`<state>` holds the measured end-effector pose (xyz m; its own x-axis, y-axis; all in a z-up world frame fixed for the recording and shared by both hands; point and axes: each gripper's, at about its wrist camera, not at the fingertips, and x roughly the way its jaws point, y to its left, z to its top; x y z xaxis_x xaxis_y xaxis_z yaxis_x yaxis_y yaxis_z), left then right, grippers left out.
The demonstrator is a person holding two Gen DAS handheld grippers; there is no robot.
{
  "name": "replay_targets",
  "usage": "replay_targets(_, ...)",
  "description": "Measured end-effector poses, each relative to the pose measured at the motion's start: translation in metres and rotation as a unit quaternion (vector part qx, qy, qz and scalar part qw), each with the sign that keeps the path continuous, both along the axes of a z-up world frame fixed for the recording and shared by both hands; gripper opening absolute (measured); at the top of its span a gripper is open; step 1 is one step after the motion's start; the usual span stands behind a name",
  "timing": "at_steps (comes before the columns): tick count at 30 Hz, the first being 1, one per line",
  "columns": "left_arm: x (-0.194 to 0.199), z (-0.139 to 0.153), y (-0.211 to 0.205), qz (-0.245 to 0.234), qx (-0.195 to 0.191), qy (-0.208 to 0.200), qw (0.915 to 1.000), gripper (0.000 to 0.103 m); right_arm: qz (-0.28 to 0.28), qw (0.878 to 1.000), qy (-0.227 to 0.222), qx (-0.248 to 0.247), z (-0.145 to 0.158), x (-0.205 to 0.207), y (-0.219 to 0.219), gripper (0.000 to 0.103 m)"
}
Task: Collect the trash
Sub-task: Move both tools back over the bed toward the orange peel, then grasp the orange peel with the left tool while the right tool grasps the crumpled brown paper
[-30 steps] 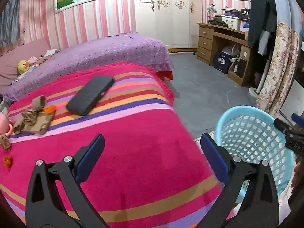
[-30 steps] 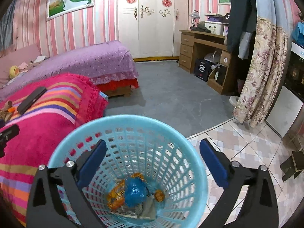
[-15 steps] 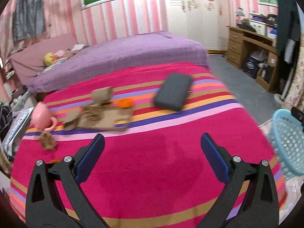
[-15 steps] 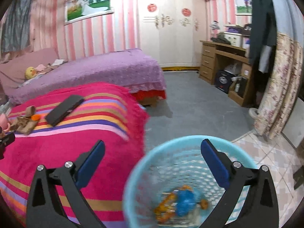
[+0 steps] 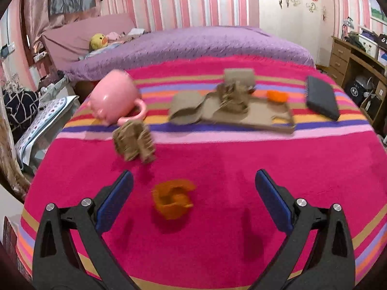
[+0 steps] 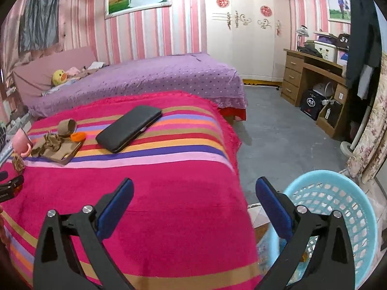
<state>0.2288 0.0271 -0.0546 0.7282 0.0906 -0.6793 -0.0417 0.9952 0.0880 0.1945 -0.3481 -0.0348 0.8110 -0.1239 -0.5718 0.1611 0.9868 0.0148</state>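
An orange peel point(image 5: 173, 201) lies on the pink striped blanket point(image 5: 217, 169), between and just ahead of my open left gripper point(image 5: 193, 193). Beyond it sit a crumpled brown paper wad point(image 5: 134, 141), a flat cardboard piece point(image 5: 241, 113) with more crumpled paper and a paper cup on it, and a second orange scrap point(image 5: 277, 96). My right gripper point(image 6: 193, 195) is open and empty over the blanket's point(image 6: 169, 193) right edge. The light blue basket point(image 6: 338, 217) stands on the floor to its right.
A pink mug point(image 5: 113, 97) lies tipped at the blanket's left. A black flat case point(image 5: 320, 97) rests at the right, also seen as a black case point(image 6: 129, 128) from the right wrist. A purple bed point(image 6: 145, 79), wooden desk point(image 6: 314, 77) and grey floor point(image 6: 278, 130) lie beyond.
My left gripper has swung left from the basket to the trash on the blanket, now over the orange peel. My right gripper has moved left off the basket to the blanket's edge.
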Motion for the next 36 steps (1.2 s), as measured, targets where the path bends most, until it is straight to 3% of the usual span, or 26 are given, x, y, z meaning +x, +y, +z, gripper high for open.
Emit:
replay_targets(3, 0.002, -0.009, 0.011, -0.013, -0.006, 0.019, 0.9997, 0.087, 0.007, 1.0, 0.007, -0.007, -0.002, 0.005, 0.011, 0.098)
replay_targets(5, 0.005, -0.014, 0.018, -0.022, -0.029, 0.036, 0.9987, 0.072, 0.009, 1.0, 0.01, -0.006, -0.003, 0.008, 0.016, 0.098)
replay_targets(8, 0.002, -0.015, 0.017, -0.037, -0.039, 0.041, 0.9977, 0.057, 0.011, 1.0, 0.015, -0.005, -0.006, 0.011, 0.023, 0.098)
replay_targets(11, 0.002, -0.015, 0.012, -0.055, -0.034, 0.041, 0.9971, 0.03, 0.014, 1.0, 0.022, -0.002, -0.009, 0.013, 0.032, 0.098)
replay_targets(13, 0.002, -0.015, 0.011, -0.062, -0.028, 0.041, 0.9968, 0.025, 0.021, 0.999, 0.026, -0.003, -0.012, 0.015, 0.042, 0.098)
replay_targets(18, 0.001, -0.007, 0.022, -0.075, -0.014, 0.034, 0.9965, 0.021, 0.046, 0.998, 0.035, -0.025, -0.018, 0.018, 0.071, 0.098)
replay_targets(24, -0.001, 0.012, 0.076, -0.04, -0.026, 0.009, 0.9988, 0.021, 0.07, 0.997, 0.014, -0.028, -0.009, 0.021, 0.117, 0.098)
replay_targets(29, 0.0, 0.018, 0.129, 0.008, -0.023, -0.003, 0.9997, 0.02, 0.099, 0.995, 0.007, -0.012, -0.007, 0.037, 0.181, 0.098)
replay_targets(36, 0.001, 0.015, 0.18, 0.049, -0.006, -0.009, 0.9987, 0.02, 0.188, 0.982, 0.021, -0.008, -0.008, 0.063, 0.295, 0.098)
